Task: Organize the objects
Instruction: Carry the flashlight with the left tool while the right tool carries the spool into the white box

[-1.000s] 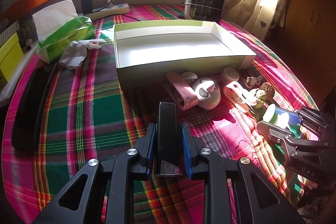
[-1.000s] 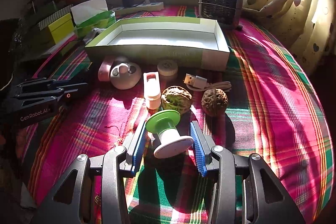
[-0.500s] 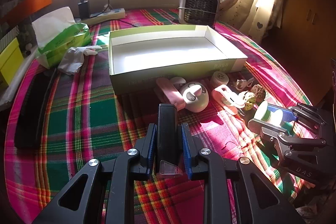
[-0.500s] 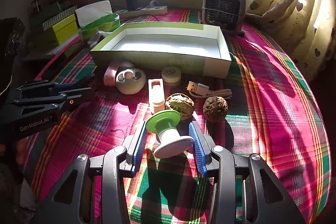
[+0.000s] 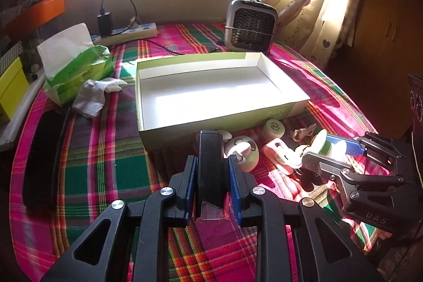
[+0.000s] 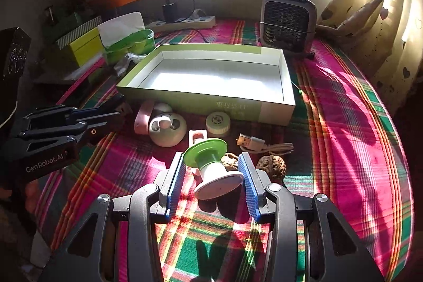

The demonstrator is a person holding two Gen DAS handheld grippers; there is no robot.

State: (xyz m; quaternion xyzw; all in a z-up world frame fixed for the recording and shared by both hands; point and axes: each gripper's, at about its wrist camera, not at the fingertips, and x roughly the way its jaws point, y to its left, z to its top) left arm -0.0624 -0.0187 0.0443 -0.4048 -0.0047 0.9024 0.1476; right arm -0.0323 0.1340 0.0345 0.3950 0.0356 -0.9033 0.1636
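**Both grippers loaded, box still bare**

Using the box (image 5: 280, 111) as the landmark. It's a shallow cardboard tray with nothing in it, probably light and a bit floppy, so I'd drop things in gently rather than push on the walls.

Left gripper (image 5: 212, 177) is clamped on a black stapler (image 5: 209, 165), held just in front of the box's near wall. Stiff and probably heaviest of the lot. It's grabbed across the body sides, which looks like a solid hold.

Right gripper (image 6: 211, 180) has a green-and-white spool (image 6: 212, 167) between its pads, in front of the box and tilted. Light hard plastic, smooth, so I'd guess it could pivot; the grip sits on the wide white rim.

On the cloth in front of the box: a round holder (image 6: 167, 129), a small cap (image 6: 217, 122), a walnut (image 6: 271, 165).
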